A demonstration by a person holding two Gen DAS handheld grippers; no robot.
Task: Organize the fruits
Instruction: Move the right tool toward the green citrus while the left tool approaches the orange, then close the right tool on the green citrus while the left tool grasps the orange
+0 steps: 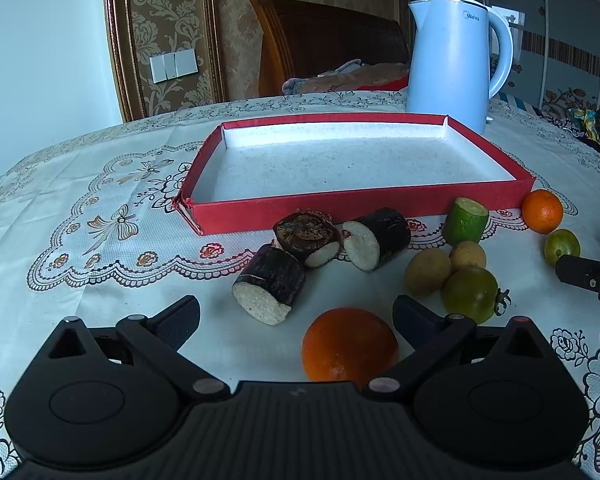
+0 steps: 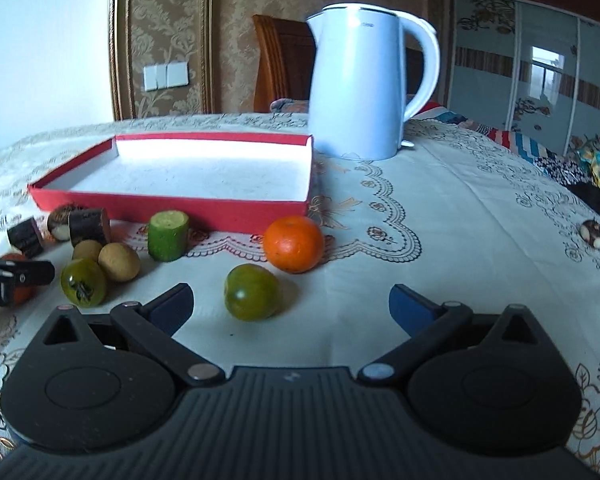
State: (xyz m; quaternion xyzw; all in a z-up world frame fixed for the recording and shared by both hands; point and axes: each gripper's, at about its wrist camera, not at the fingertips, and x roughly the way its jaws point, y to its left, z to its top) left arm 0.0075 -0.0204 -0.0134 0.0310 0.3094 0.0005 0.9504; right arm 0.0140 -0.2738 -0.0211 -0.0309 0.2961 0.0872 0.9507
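Observation:
My left gripper (image 1: 296,316) stands open low over the tablecloth, with a large orange (image 1: 350,344) between its fingers, close to the right one. Ahead lie three dark sugarcane pieces (image 1: 270,290), a cucumber chunk (image 1: 465,220), two tan round fruits (image 1: 428,272), a green tomato (image 1: 470,294) and a small orange (image 1: 542,211). My right gripper (image 2: 292,304) is open too, and a second green tomato (image 2: 252,298) sits on the cloth between its fingertips. The small orange (image 2: 294,244) is just beyond that. An empty red tray (image 1: 360,204) (image 2: 172,208) lies behind the fruit.
A pale blue kettle (image 1: 456,60) (image 2: 364,88) stands behind the tray's right corner. Two small items (image 2: 594,234) lie far right near the table edge. Bare tablecloth (image 2: 440,240) stretches right of the fruit. A wooden chair (image 1: 320,40) is behind the table.

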